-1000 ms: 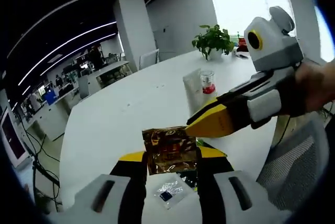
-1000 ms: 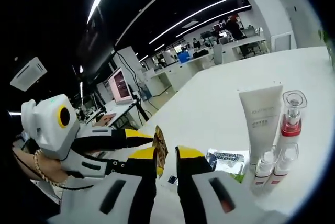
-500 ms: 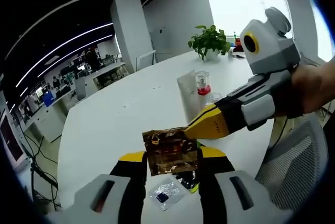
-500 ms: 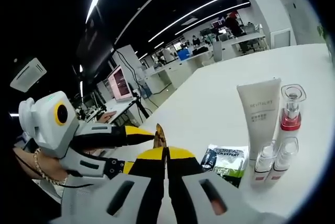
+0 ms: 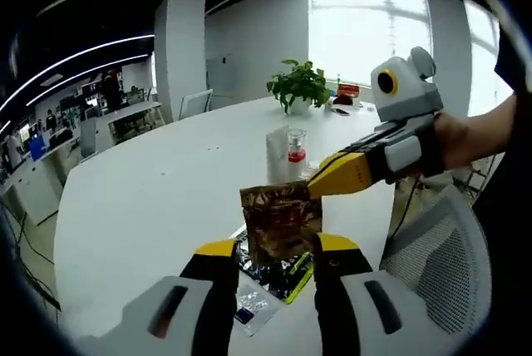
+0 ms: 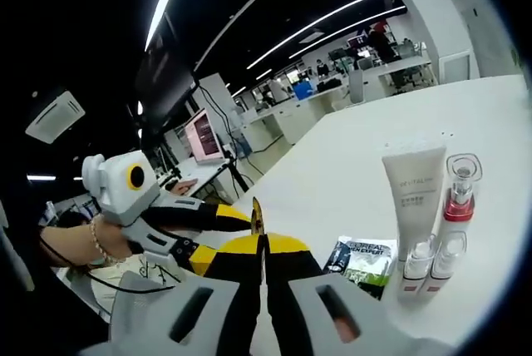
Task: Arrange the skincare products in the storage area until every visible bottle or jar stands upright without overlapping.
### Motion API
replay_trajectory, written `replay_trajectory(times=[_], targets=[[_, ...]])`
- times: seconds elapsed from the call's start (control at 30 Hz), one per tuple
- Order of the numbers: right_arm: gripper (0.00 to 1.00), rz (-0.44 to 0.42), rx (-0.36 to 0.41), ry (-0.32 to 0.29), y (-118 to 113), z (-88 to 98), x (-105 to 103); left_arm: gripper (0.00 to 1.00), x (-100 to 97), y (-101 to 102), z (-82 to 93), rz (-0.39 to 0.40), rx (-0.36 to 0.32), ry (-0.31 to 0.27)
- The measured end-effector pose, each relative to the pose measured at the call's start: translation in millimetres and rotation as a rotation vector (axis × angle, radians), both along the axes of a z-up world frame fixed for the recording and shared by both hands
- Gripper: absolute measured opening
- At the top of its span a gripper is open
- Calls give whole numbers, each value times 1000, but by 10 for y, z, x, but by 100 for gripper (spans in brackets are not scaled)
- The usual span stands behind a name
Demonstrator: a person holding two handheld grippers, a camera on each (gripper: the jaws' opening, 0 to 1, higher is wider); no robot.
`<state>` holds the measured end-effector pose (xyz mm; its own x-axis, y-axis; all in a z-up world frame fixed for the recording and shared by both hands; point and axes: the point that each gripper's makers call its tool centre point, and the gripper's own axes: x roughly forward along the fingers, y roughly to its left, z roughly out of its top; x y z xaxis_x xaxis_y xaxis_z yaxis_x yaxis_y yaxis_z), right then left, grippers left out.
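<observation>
Since a second ago the right gripper [image 6: 263, 249] has pinched its fingers shut on the crinkled gold-brown foil sachet [image 5: 281, 220], held above the white tabletop [image 5: 158, 206]; the left gripper [image 5: 270, 258] stands open beneath it. A white tube [image 6: 411, 198] reads "REVITALIFT"; the dark sachet [image 6: 360, 258] reads "L'OREAL ... EXPERT".

Not much you can actually read here — the dark sachet [image 6: 359, 257] lying flat on the bench has "EXPERT" printed in white in the right gripper view, with a line above it too small to make out. The white tube [image 6: 413, 194] has a grey word on it — too blurry to read.
</observation>
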<state>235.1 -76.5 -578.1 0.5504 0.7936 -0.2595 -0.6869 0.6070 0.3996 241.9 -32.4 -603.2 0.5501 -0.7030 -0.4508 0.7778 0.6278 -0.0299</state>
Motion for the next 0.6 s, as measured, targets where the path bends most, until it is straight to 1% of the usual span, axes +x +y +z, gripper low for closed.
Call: replay_trajectory(times=[0.03,0.07,0.1,0.2,0.27,0.3,0.37,0.43,0.5,0.6], targets=[[1,3,4,-2,4,19,-10,34,-1,-5,27,-3,-55,27],[1,5,10,-4,9,46,-17,32,-30,-21,59,-7,-81,48],[1,6,16,-7,10,80,-11,30,-55,-39,97,-6,-121,76],[1,13,34,-11,39,165,-15,25,-48,-15,96,-32,-153,92],[1,18,32,-16,74,210,-35,24,-29,6,89,-23,-187,115],[1,17,24,-23,78,216,-29,22,-21,12,97,-14,-209,124],[1,15,2,-26,89,214,-8,16,5,73,90,1,-222,127],[1,14,-19,-31,99,213,13,14,3,95,102,9,-238,133],[1,23,-48,-40,127,215,51,12,-16,101,123,32,-262,149],[1,32,-112,-60,180,199,120,8,33,213,79,72,-302,181]])
